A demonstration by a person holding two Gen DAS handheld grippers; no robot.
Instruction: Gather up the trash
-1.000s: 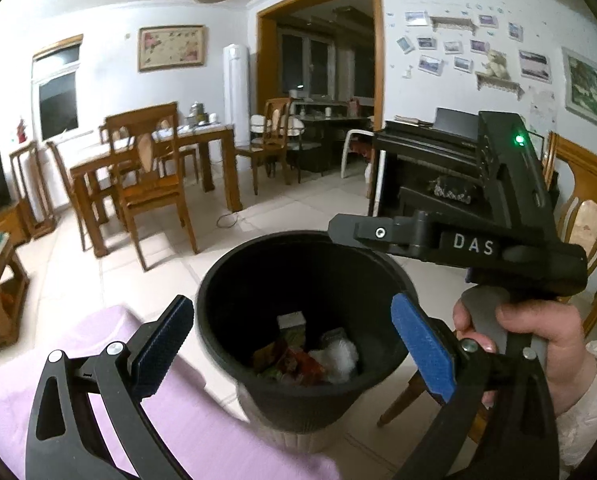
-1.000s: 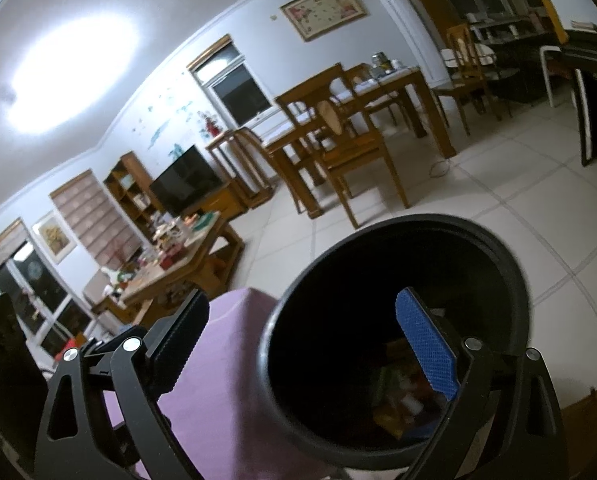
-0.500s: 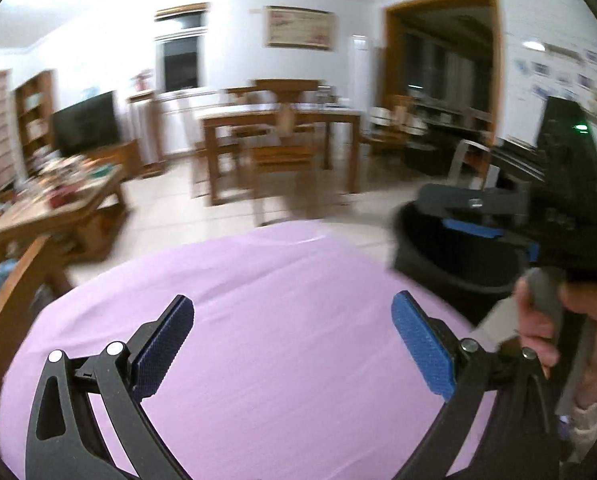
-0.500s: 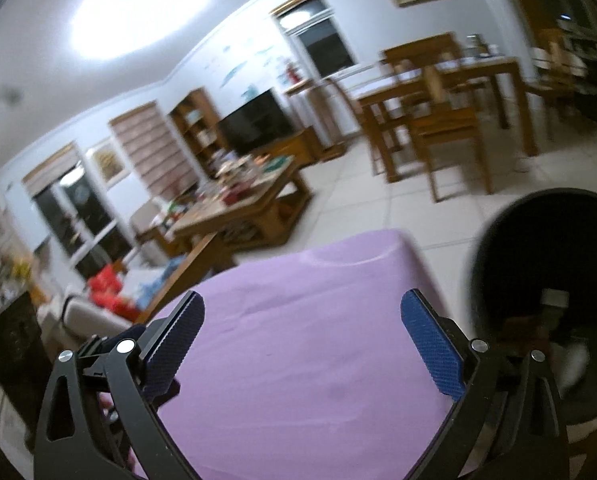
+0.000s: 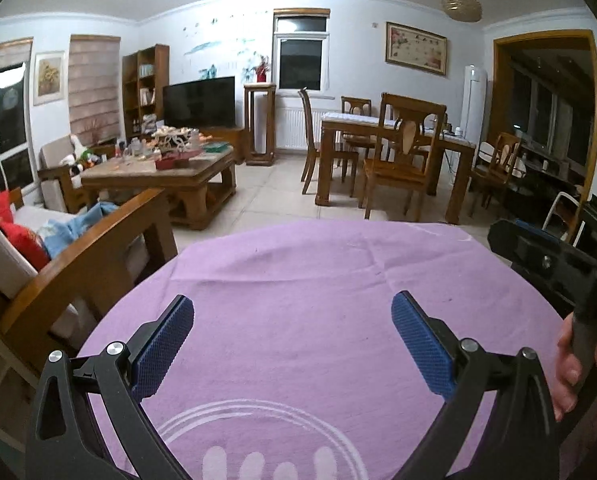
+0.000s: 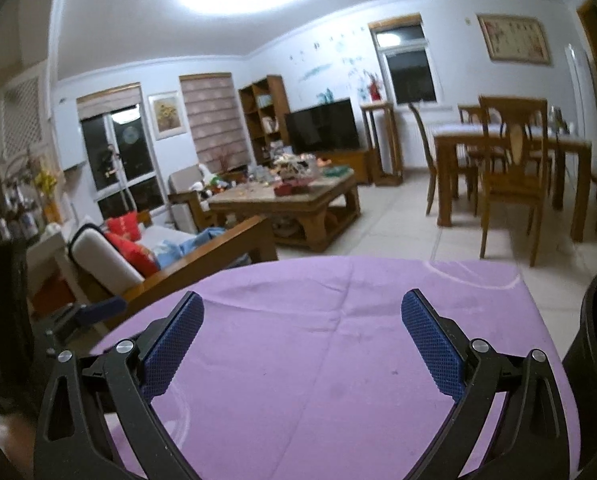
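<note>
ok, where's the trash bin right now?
Only its dark rim and wall show, at the far right edge of the right wrist view: the trash bin sits just off the right side of the purple tablecloth. It isn't visible in the left wrist view.

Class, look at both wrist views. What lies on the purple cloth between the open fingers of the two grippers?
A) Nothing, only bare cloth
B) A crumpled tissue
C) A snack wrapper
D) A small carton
A: between the left gripper fingers and the right gripper fingers only the bare purple cloth shows, with no trash on it.
</note>
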